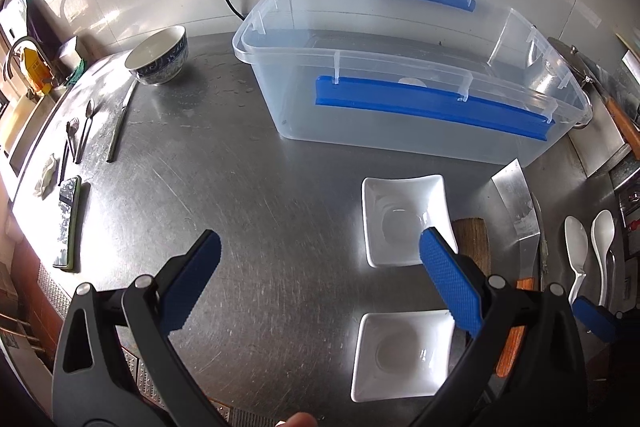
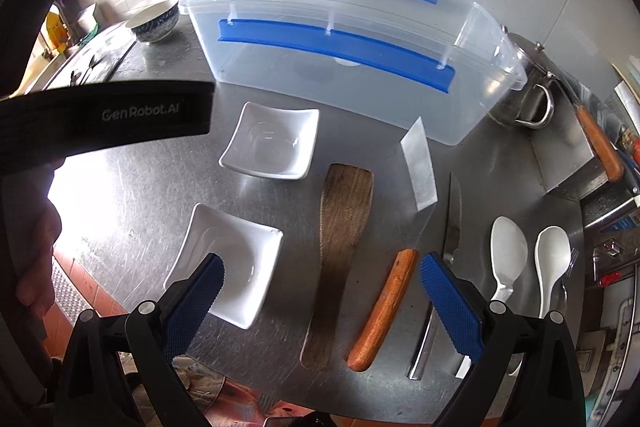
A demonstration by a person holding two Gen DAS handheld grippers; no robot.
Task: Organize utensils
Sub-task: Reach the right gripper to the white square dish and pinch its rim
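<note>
Steel counter (image 1: 248,163), bare middle. Clear bin (image 1: 400,99) at back wall, empty. Both grippers hover low, jaws wide apart, holding nothing: left gripper (image 1: 320,251), right gripper (image 2: 320,267). Two square white dishes (image 2: 272,143), wooden spatula (image 2: 340,247), cleaver (image 2: 400,247), two white spoons (image 2: 508,247) at front right edge.

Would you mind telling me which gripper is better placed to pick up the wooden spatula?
Right. The right gripper is open with the wooden spatula lying between its fingers; the left gripper sits over the white dishes.
</note>
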